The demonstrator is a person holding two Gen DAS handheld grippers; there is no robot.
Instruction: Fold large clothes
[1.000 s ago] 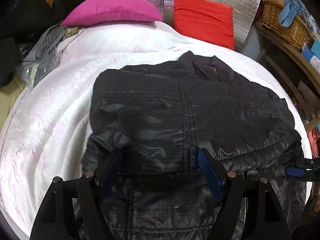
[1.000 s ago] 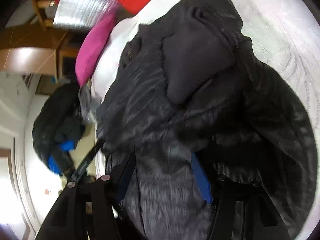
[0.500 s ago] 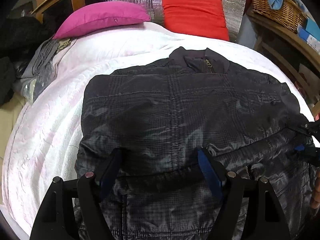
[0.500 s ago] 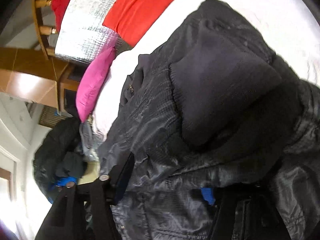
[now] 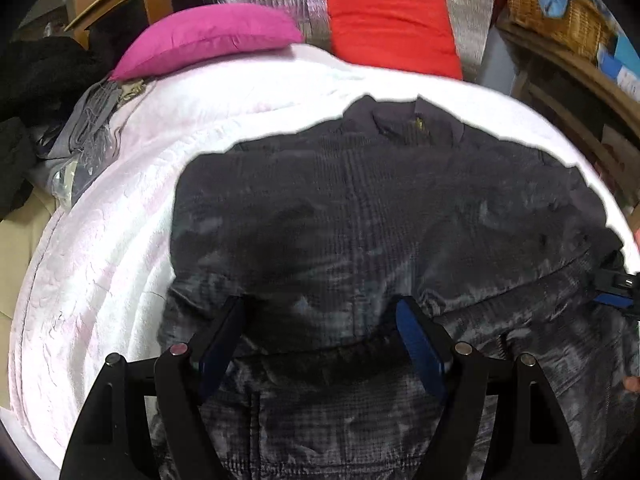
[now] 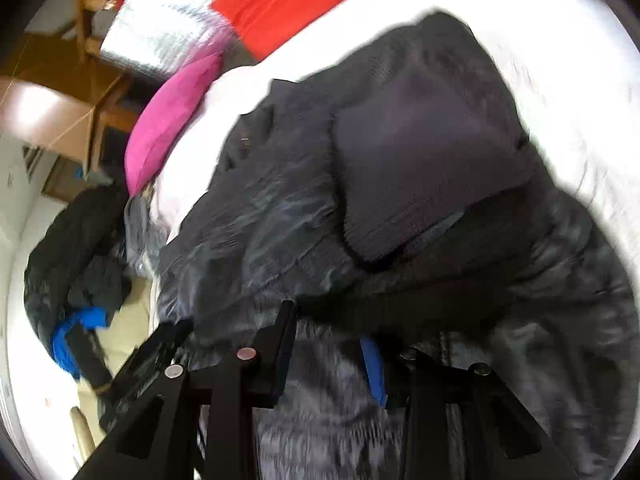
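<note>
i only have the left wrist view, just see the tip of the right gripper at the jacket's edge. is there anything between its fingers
Observer: Yes, jacket fabric fills the gap between the right gripper's fingers. Its jaws have just been opening, and blur hides whether the pads press on the fabric.
Operator: ok and the sleeve on that side, cant find its end
Observer: It is folded in over the jacket. Its ribbed cuff lies on top, just beyond that gripper.
</note>
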